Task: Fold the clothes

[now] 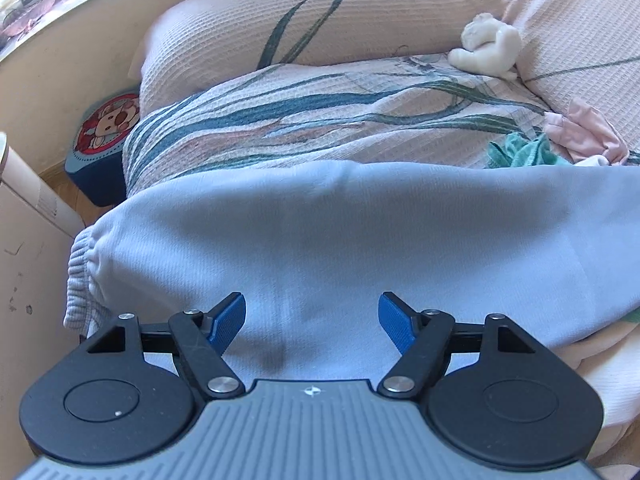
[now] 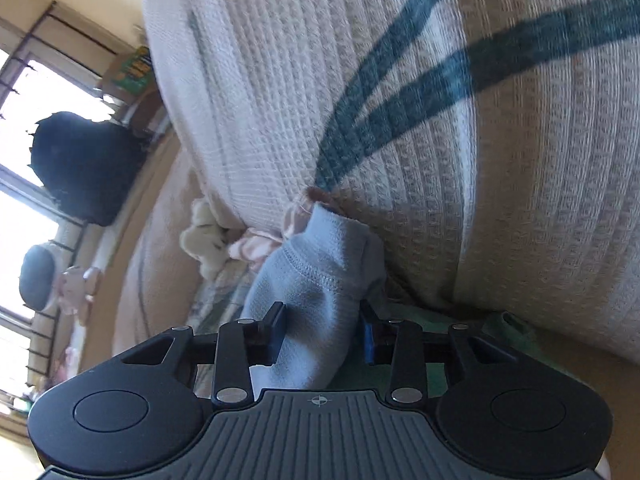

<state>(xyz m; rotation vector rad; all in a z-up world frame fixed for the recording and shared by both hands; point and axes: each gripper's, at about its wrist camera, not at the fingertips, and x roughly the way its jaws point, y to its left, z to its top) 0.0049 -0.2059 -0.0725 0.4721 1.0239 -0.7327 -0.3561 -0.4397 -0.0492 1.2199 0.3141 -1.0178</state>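
A light blue garment point(image 1: 320, 232) lies spread across the bed, its ribbed elastic cuff point(image 1: 82, 276) at the left edge. My left gripper point(image 1: 312, 320) hovers just above the cloth, open, with nothing between its blue pads point(image 1: 228, 320). In the right wrist view, a bunched stitched end of the same light blue garment point(image 2: 316, 280) is pinched between the fingers of my right gripper point(image 2: 322, 332), which is shut on it and tilted sideways, close to a big waffle-weave pillow point(image 2: 440, 120).
The bed has a pale cover with teal leaf print point(image 1: 320, 120) and pillows point(image 1: 304, 16) at the back. A white soft toy point(image 1: 486, 46), a pink cloth point(image 1: 588, 132) and a teal cloth point(image 1: 524, 152) lie at the right. A round cartoon cushion point(image 1: 110, 120) sits by the wall.
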